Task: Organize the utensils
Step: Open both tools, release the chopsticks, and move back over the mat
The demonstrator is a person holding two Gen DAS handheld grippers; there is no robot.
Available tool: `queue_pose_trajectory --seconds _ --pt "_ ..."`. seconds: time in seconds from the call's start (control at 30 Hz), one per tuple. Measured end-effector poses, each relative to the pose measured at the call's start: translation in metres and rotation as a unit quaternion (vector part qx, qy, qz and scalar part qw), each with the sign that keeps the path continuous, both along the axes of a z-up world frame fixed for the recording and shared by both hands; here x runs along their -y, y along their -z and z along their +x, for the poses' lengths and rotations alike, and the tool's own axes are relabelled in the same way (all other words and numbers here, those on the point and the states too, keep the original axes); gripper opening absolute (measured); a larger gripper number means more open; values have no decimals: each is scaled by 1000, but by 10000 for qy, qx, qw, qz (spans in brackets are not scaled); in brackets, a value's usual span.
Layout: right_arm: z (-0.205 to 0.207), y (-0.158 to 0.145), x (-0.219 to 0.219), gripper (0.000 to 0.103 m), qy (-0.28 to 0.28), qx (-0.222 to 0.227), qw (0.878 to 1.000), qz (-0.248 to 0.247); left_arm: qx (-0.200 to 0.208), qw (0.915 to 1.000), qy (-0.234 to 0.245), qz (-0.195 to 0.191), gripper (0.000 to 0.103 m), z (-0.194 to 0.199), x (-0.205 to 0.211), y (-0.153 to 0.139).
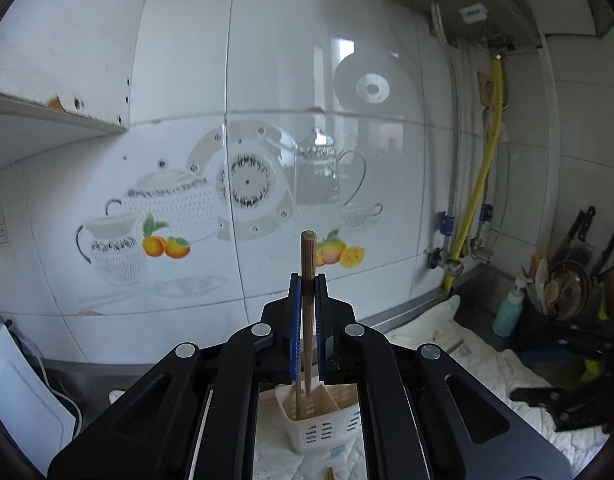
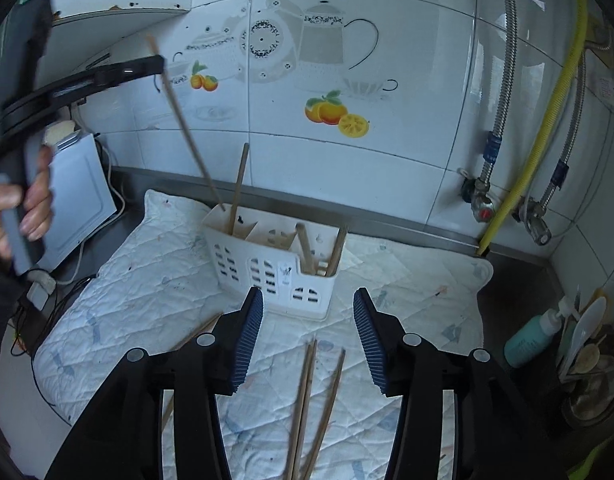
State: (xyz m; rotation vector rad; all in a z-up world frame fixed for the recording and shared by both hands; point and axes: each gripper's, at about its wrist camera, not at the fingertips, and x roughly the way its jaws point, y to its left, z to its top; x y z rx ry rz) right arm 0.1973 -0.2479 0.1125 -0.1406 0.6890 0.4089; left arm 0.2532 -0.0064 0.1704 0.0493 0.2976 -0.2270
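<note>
Left gripper [image 1: 307, 292] clenched on chopstick [image 1: 307, 280], tip over white holder [image 2: 267, 256], lower centre, ready to drop. Right gripper [image 2: 309, 316] released, empty above loose chopsticks [image 2: 307, 400].

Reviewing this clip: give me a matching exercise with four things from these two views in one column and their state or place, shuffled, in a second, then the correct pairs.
Things:
1. left gripper
2. right gripper
3. loose chopsticks
4. white basket

States or places:
A. open, nothing between its fingers
B. lying flat on the quilted cloth
C. shut on a chopstick held upright
D. standing on the cloth, some chopsticks already inside

Pairs: 1-C, 2-A, 3-B, 4-D
</note>
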Motion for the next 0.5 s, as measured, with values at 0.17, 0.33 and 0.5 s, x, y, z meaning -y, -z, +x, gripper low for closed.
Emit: queue_pose_trajectory --seconds 0.17,0.33,0.5 --pt "-25 26 10 46 -73 -86 9992 370 -338 9993 -35 -137 5 22 0 30" --pt "-46 62 19 46 136 -76 9985 529 -700 9972 -32 -243 5 37 -2 59" --pt "-70 98 21 46 207 -207 9967 757 -828 9964 47 -171 6 39 1 73"
